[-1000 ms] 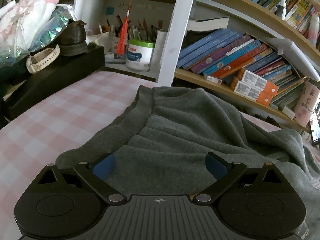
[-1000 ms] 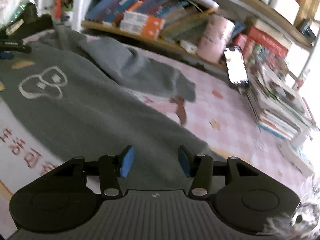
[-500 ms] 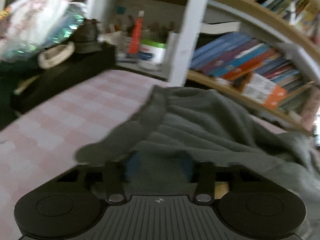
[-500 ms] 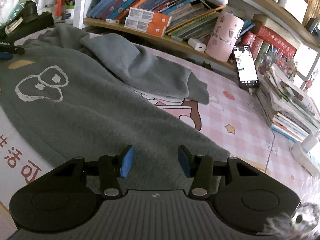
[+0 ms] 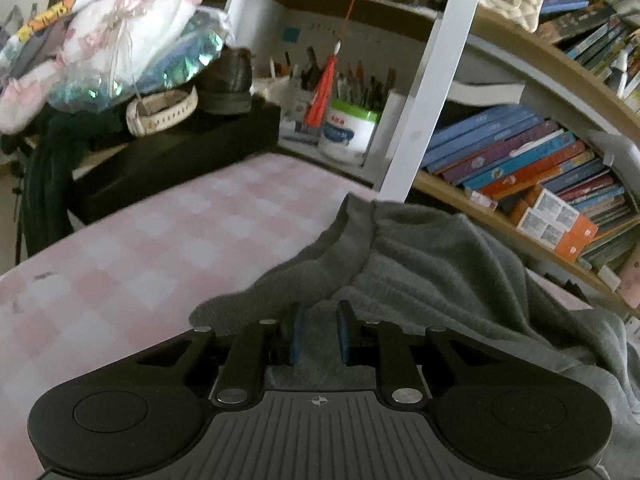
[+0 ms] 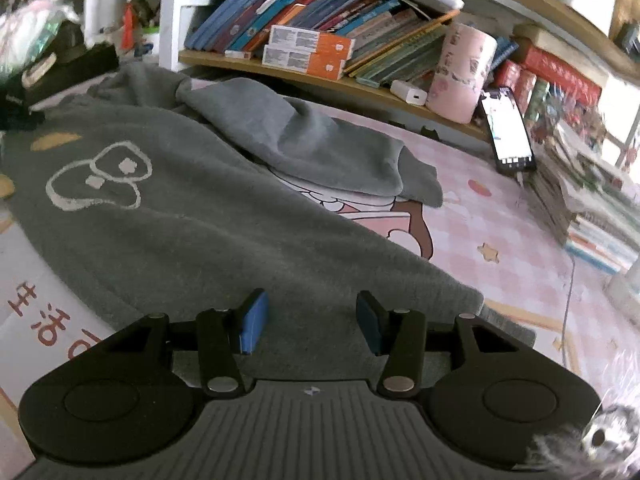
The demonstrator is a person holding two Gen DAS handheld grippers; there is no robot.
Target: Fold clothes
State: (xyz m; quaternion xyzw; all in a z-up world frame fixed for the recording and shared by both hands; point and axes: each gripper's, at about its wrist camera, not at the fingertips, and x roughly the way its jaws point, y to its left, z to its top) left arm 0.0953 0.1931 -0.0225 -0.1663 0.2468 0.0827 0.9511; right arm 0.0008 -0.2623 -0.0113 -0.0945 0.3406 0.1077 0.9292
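The grey sweatshirt [image 5: 440,264] is matt, fuzzy fleece cloth. Under it, the pink checked sheet [image 5: 160,240] looks smooth, matt cotton. Behind the sweatshirt, the shelf board [image 6: 320,80] is light wood carrying glossy paper-covered books [image 6: 280,24].

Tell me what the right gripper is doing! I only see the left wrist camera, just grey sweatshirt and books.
Observer: The right gripper is open. Its blue fingers stand apart over the grey sweatshirt and pinch nothing.
Operator: Is there a picture on it?
Observer: Yes, a white bow outline is printed on the front.
Operator: Where's the sleeve?
Observer: One sleeve lies bunched beyond the body, its cuff resting on the pink mat.
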